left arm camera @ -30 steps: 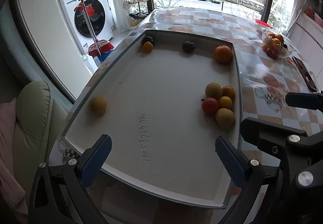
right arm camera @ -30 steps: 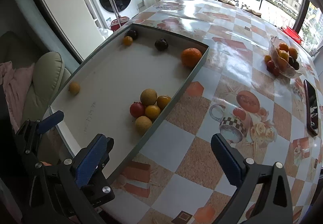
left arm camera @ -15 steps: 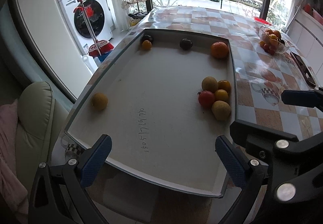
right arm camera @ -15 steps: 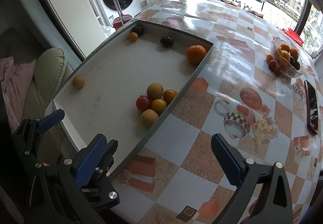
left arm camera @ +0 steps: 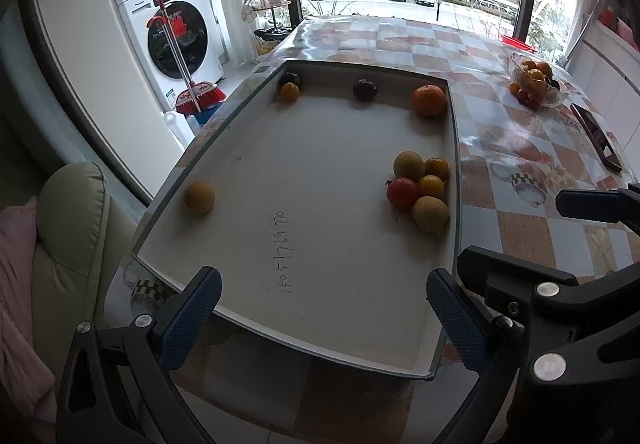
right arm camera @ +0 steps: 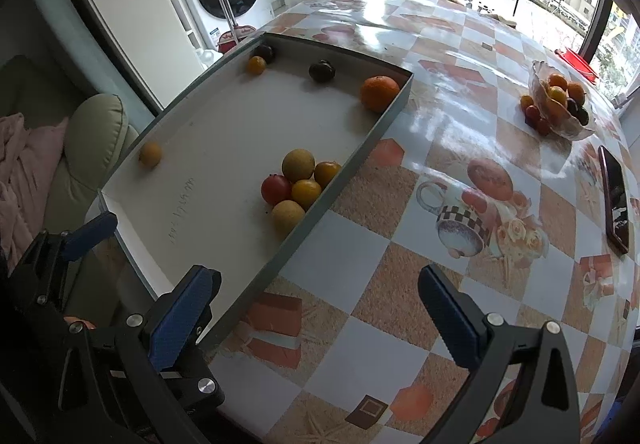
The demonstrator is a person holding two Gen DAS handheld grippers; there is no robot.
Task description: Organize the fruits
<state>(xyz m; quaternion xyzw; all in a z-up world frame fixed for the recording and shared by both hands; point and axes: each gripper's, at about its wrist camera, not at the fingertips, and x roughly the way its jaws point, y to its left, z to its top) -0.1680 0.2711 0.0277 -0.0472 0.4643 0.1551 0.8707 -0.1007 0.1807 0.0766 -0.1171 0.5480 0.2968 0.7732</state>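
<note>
A shallow white tray (left arm camera: 320, 284) (right arm camera: 224, 132) lies on the table's left side. In it a cluster of yellow and orange fruits with one red fruit (left arm camera: 401, 192) (right arm camera: 275, 189) sits against the right wall. A large orange (left arm camera: 429, 100) (right arm camera: 379, 93), a dark plum (left arm camera: 364, 89) (right arm camera: 322, 70), a dark fruit with a small orange one (left arm camera: 289, 92) (right arm camera: 256, 64) lie at the far wall. A lone yellow fruit (left arm camera: 199, 197) (right arm camera: 150, 154) is at the left wall. My left gripper (left arm camera: 320, 316) is open and empty over the tray's near edge. My right gripper (right arm camera: 316, 308) is open and empty over the tablecloth.
A glass bowl of fruit (left arm camera: 536, 84) (right arm camera: 560, 108) stands at the far right of the checkered table (right arm camera: 440, 244). A dark phone (left arm camera: 598, 140) (right arm camera: 615, 198) lies near the right edge. A washing machine and broom (left arm camera: 176, 44) stand left, with a sofa cushion (left arm camera: 68, 236) near the tray.
Both grippers have drawn back and risen slightly, so the tray and fruits sit a little farther away. Both stay open; no fruit has moved.
</note>
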